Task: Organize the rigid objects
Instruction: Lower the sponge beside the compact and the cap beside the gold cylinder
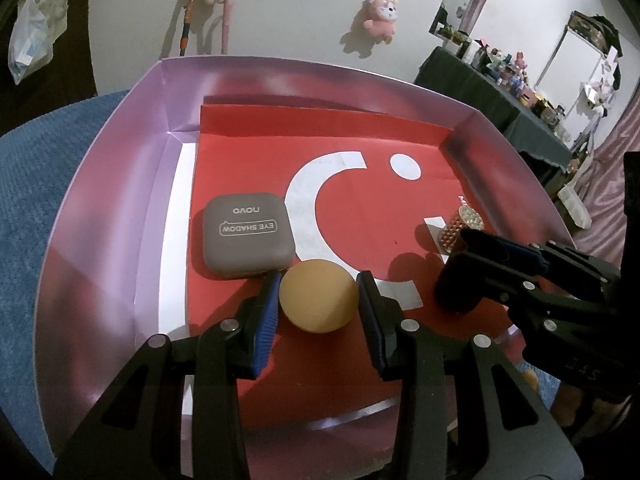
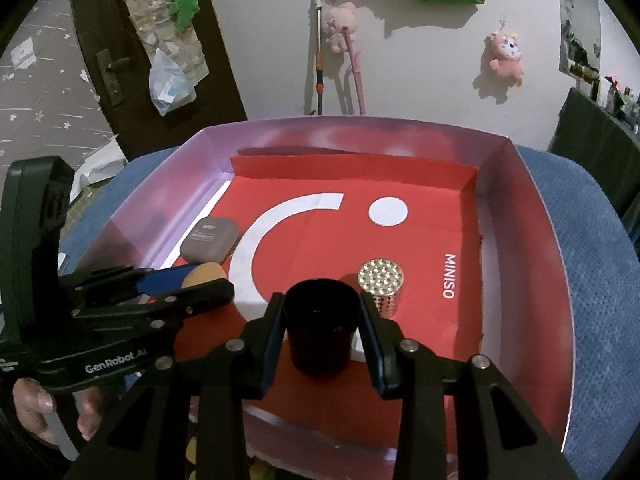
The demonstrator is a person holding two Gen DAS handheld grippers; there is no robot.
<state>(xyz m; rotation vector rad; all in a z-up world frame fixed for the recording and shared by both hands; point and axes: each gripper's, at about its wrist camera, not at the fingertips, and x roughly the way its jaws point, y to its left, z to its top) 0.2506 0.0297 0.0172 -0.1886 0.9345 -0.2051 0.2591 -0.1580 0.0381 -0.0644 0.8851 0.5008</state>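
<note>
Sitting inside the big shallow cardboard box with the red paper floor [image 1: 400,216]: a smooth round tan ball [image 1: 319,297] between the blue pads of the left gripper [image 1: 319,300], fingers close on both sides but too hard to tell if squeezing, right by the grey square eye shadow case [image 1: 246,236]. Closing snugly around a small black round cup [image 2: 320,326], the right gripper [image 2: 322,320], near the shiny studded gold tube [image 2: 382,284]. Looking light, hard and slippery, probably rolling easily, so gripping across the widest middle.

Eyeshadow case [image 1: 247,237] and ball [image 1: 319,297] left in box [image 1: 120,184], cup [image 2: 320,326] and studded cylinder [image 2: 382,286] right.
</note>
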